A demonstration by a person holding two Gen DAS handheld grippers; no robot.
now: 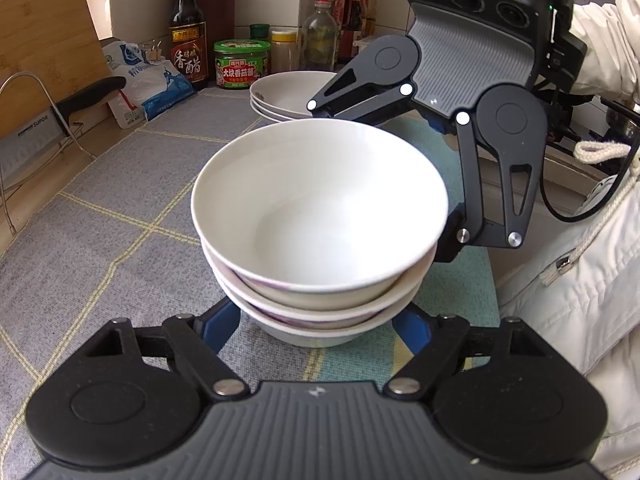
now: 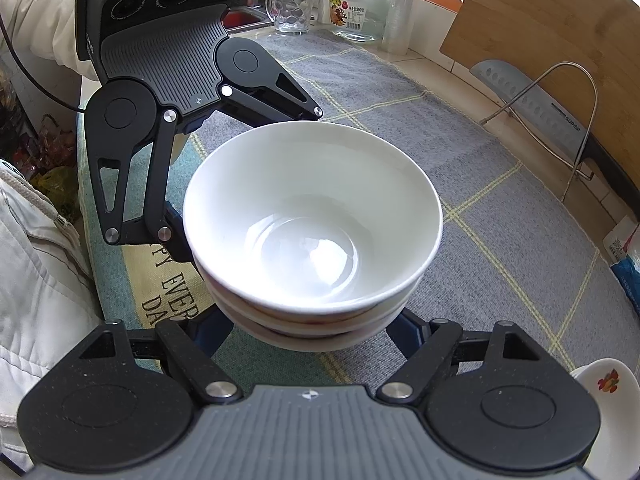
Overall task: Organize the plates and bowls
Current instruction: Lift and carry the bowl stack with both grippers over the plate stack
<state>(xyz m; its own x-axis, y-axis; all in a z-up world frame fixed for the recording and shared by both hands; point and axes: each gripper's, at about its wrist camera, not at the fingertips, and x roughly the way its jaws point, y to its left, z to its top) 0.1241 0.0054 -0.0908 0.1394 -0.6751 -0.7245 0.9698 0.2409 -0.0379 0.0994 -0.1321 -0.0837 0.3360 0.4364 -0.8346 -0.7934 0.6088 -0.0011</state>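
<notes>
A stack of three white bowls sits on the grey checked mat; it fills the middle of the right wrist view too. My left gripper straddles the stack's base from the near side, its blue fingers spread wide on either side. My right gripper straddles the stack from the opposite side, fingers also spread; its body shows in the left view. Whether the pads touch the bowls is hidden. A stack of white plates stands behind.
Sauce bottles and jars line the back wall. A salt bag, cleaver rack and cutting board stand along one side. A glass mug and jar stand far off. A flowered plate's edge is nearby.
</notes>
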